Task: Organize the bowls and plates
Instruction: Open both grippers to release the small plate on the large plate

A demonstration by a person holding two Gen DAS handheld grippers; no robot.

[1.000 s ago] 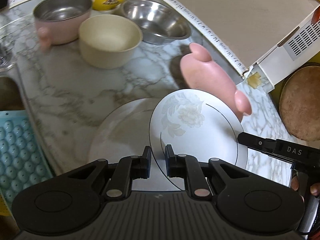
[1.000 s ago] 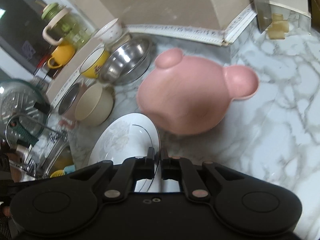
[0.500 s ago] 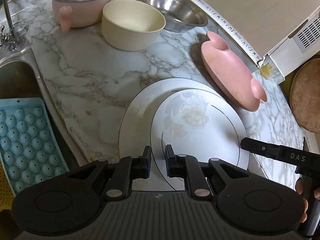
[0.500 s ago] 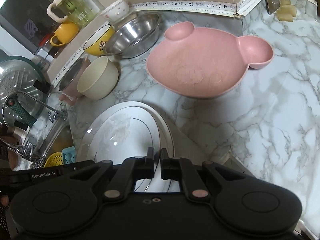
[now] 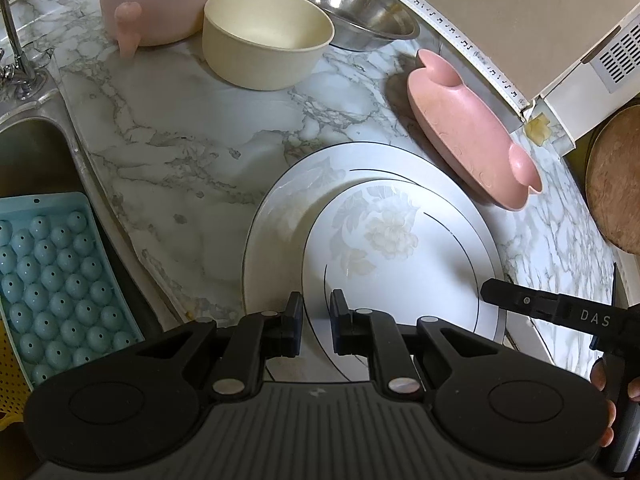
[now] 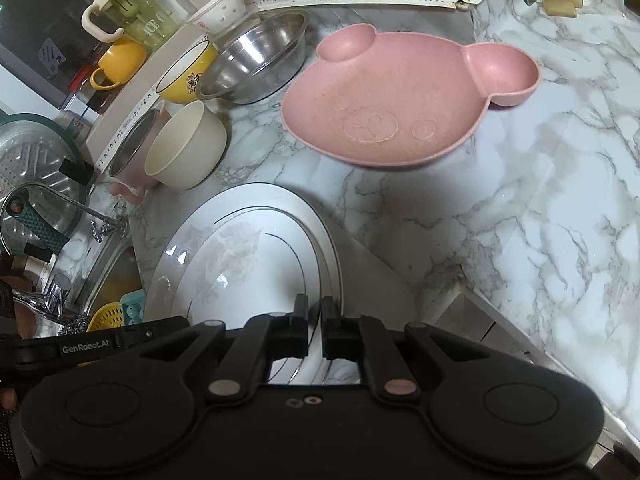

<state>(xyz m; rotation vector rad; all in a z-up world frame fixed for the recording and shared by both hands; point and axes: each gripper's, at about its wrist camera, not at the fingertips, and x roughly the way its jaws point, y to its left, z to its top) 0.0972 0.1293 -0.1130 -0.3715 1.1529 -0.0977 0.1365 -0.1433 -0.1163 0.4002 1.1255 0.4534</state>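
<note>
Two hand-held grippers (image 5: 316, 326) (image 6: 315, 330) clamping small floral plate (image 5: 384, 248), pink bear plate (image 6: 400, 108) beyond, bowls (image 5: 264, 44) behind.

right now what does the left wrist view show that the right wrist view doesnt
Only the left wrist view shows the round wooden board and the white vented appliance. Only the right wrist view shows the green jug, the yellow mug and the glass pot lid. Both show the floral plate pinched by the left gripper and right gripper, the pink bear plate and the cream bowl.
</note>
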